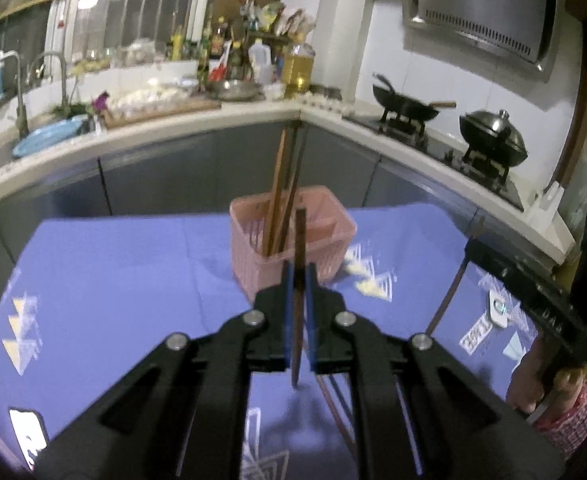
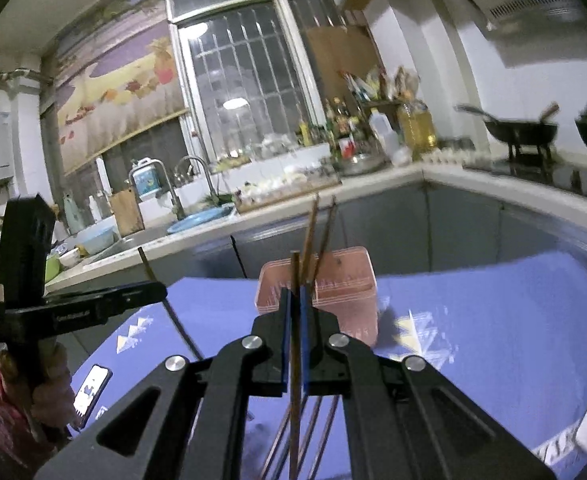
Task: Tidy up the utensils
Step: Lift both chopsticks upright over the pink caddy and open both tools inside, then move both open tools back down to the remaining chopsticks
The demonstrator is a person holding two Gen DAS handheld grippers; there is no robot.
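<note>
Left gripper (image 1: 298, 280) clamped on one dark brown wooden chopstick (image 1: 299, 240), right gripper (image 2: 295, 300) clamped on another dark wooden chopstick (image 2: 294, 276). Pink slotted plastic basket (image 1: 325, 240) just ahead of both, already holding two chopsticks (image 1: 279, 196); more lying below on purple-clothed bench (image 1: 113, 264). Step: carrying to basket. Next: tilt upright over the rim, release.

Pink slatted plastic basket (image 1: 293, 240), dark wooden chopsticks (image 1: 279, 184), matt purple tablecloth (image 1: 113, 280), matt black plastic claw (image 1: 298, 280)

Two woks (image 1: 411, 106) (one lidded (image 1: 493, 140)) on the stove.
</note>
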